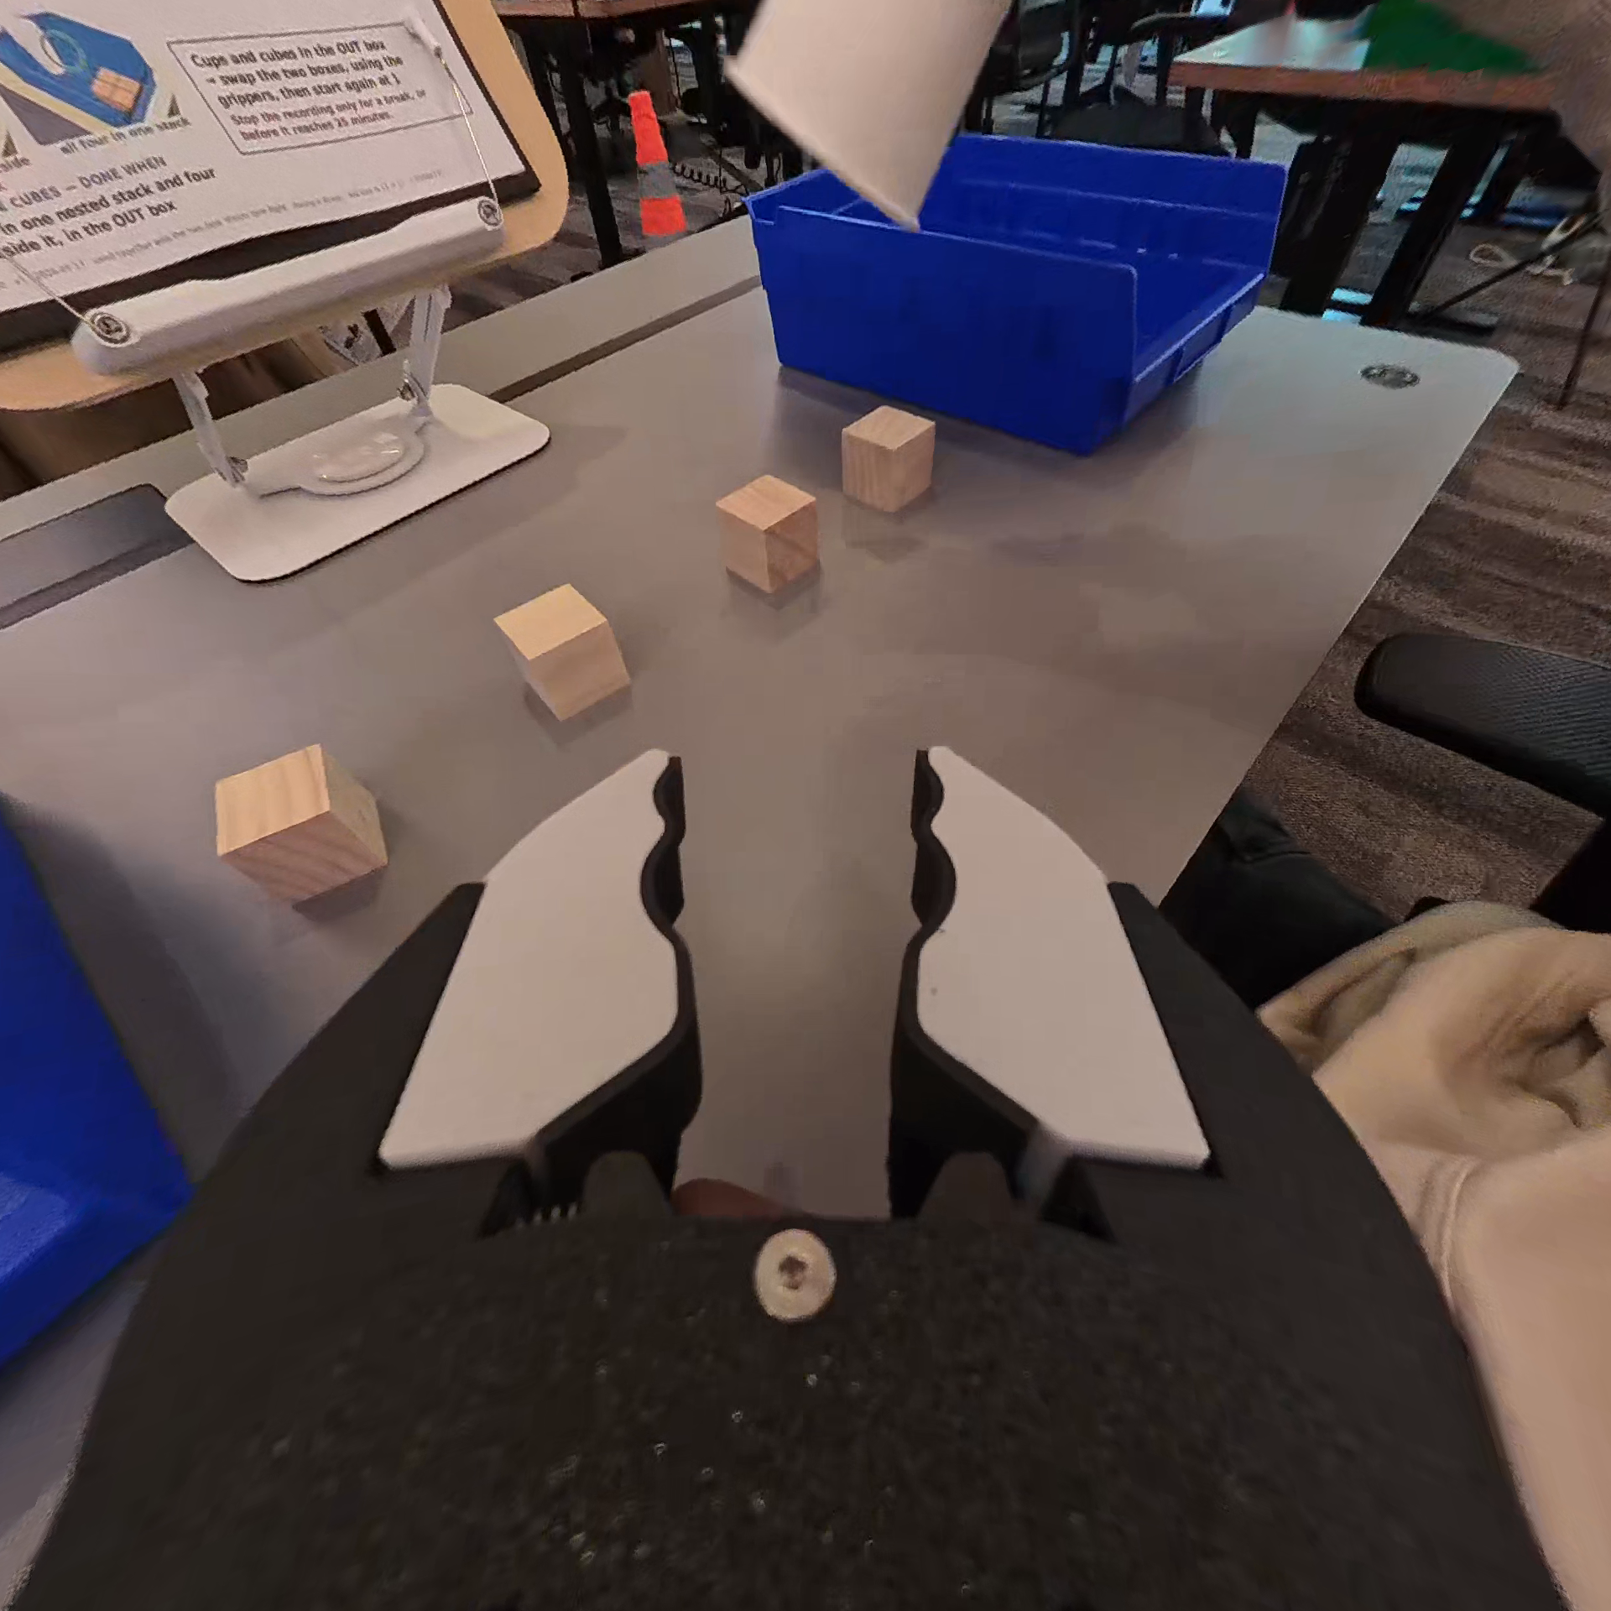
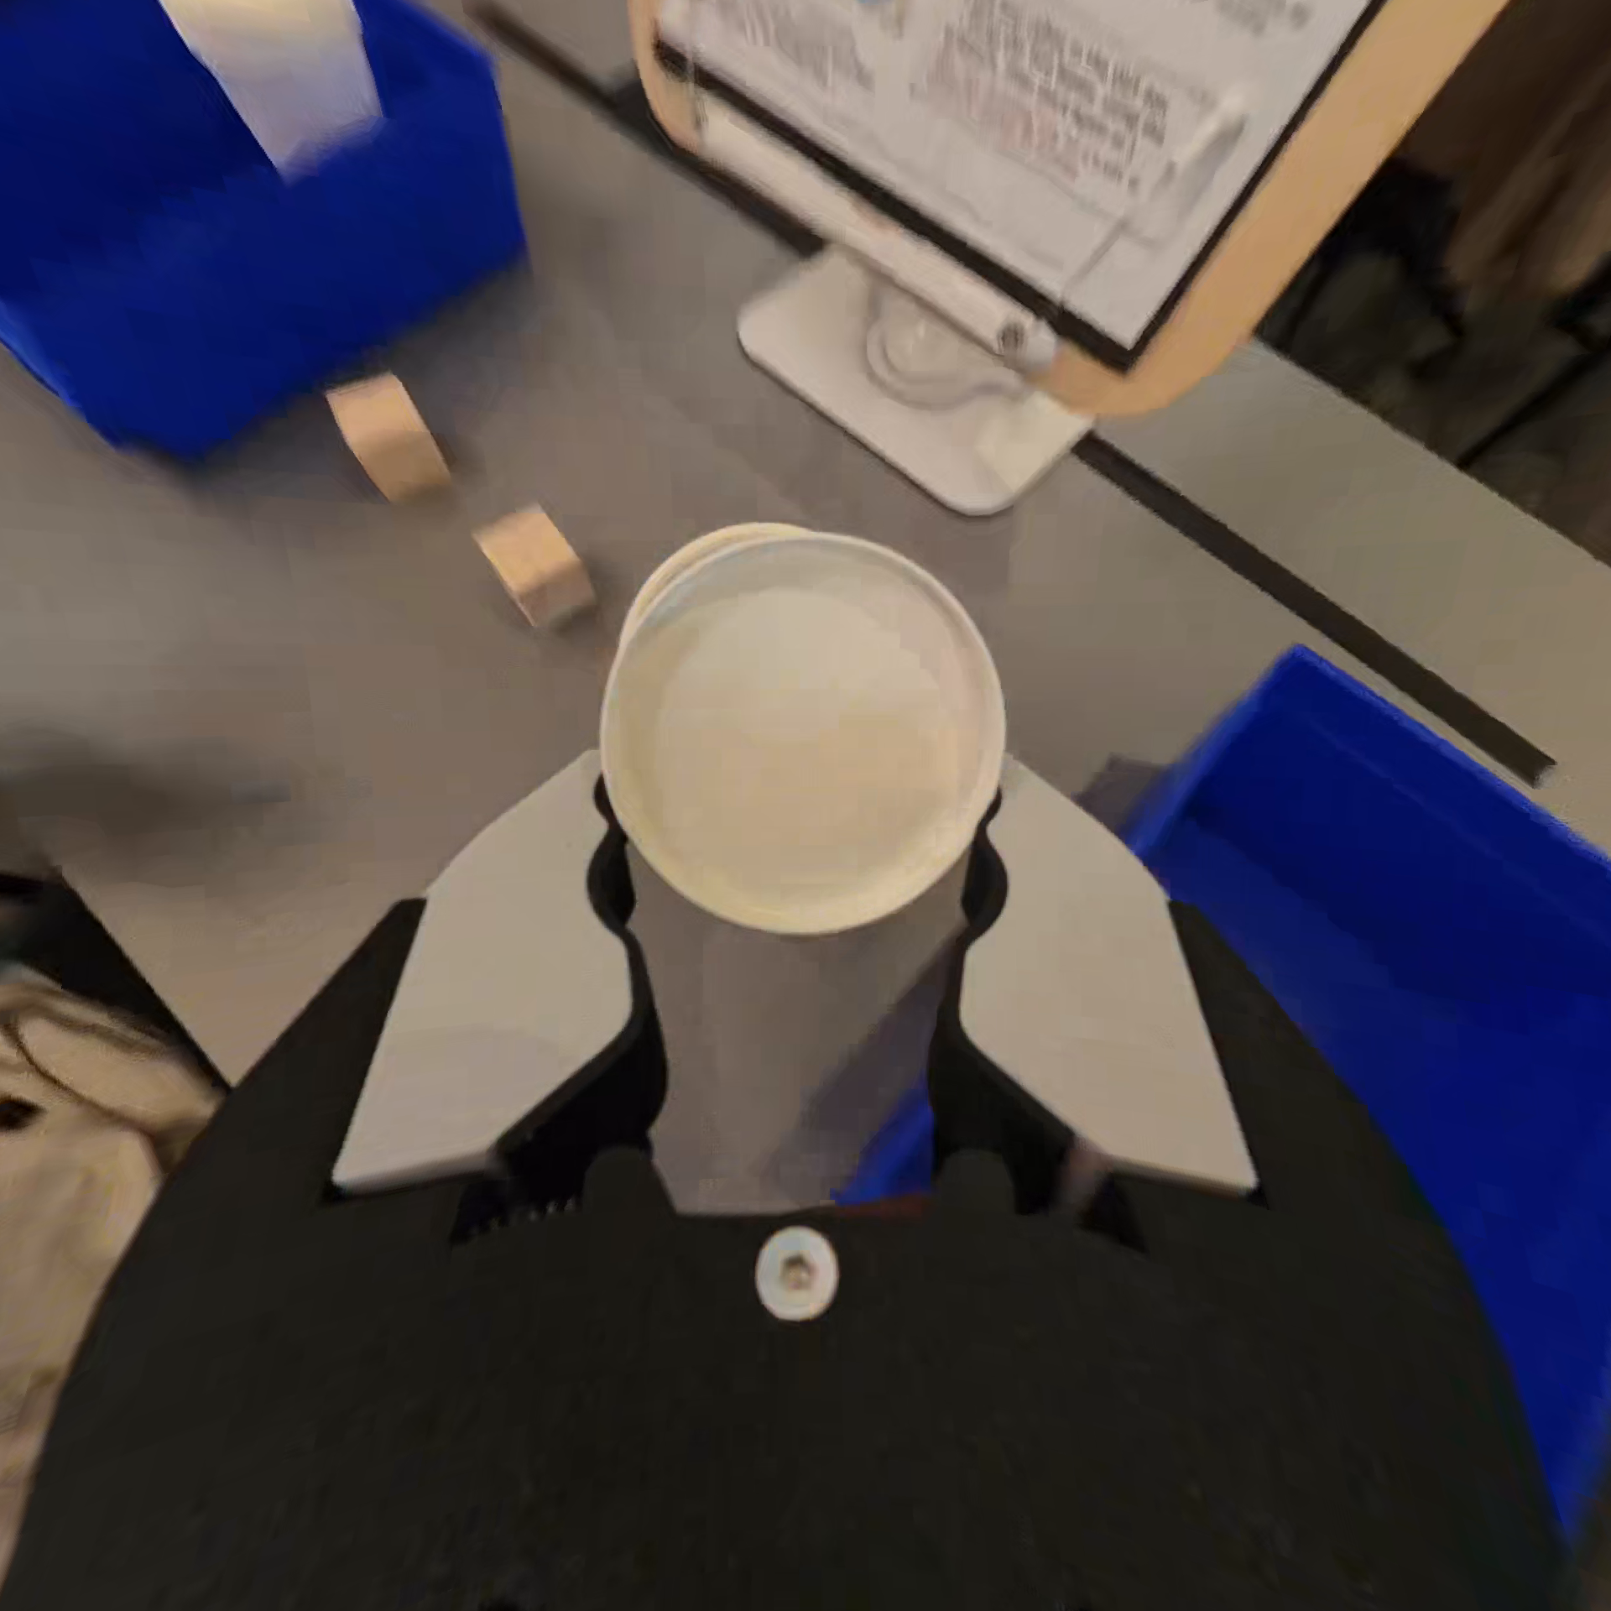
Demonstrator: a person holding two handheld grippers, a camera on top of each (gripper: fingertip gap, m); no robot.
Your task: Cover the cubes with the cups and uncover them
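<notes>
Several wooden cubes lie in a diagonal row on the grey table (image 1: 1090, 610): the nearest (image 1: 296, 824), one in the middle (image 1: 562, 649) and the farthest (image 1: 887, 458). My left gripper (image 1: 798, 767) is open and empty, low over the table to the right of the nearest cubes. My right gripper (image 2: 802, 776) is shut on a white paper cup (image 2: 802, 732), whose round end faces the camera; a second rim shows just behind it. In the left wrist view that cup (image 1: 859, 96) hangs tilted in the air above the far bin. Two cubes (image 2: 388, 445) (image 2: 536, 567) show blurred beyond it.
A blue bin (image 1: 959, 349) stands at the far end behind the cubes, and another blue bin (image 1: 52, 1090) is at the near left. An instruction board on a white stand (image 1: 349, 471) is at the back left. A chair armrest (image 1: 1499, 706) and a cream sleeve (image 1: 1482, 1090) are on the right.
</notes>
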